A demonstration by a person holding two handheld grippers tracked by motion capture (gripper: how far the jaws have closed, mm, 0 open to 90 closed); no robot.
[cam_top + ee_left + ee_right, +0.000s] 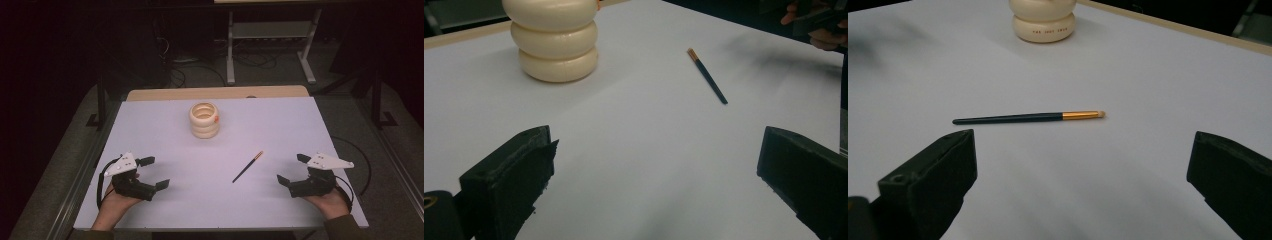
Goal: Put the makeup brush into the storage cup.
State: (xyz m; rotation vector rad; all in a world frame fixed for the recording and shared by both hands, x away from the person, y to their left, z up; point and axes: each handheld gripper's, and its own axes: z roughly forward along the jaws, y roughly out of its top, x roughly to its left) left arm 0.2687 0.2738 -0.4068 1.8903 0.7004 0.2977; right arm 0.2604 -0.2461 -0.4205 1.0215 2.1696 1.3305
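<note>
Smooth matt white worktop [165, 150] with a bare wooden strip along its far edge, glossy cream holder [204, 120] of stacked rounded rings, slim brush [1028, 117] with dark satin handle and shiny gold metal ferrule, matt black rough-edged gripper jaws

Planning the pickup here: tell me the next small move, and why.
Probably ease the right gripper forward to straddle the thin dark brush with the gold ferrule. Its jaws stand wide open, the brush lies flat just ahead of them, apart from the cream ringed holder, and it is nearer than the left gripper.
</note>
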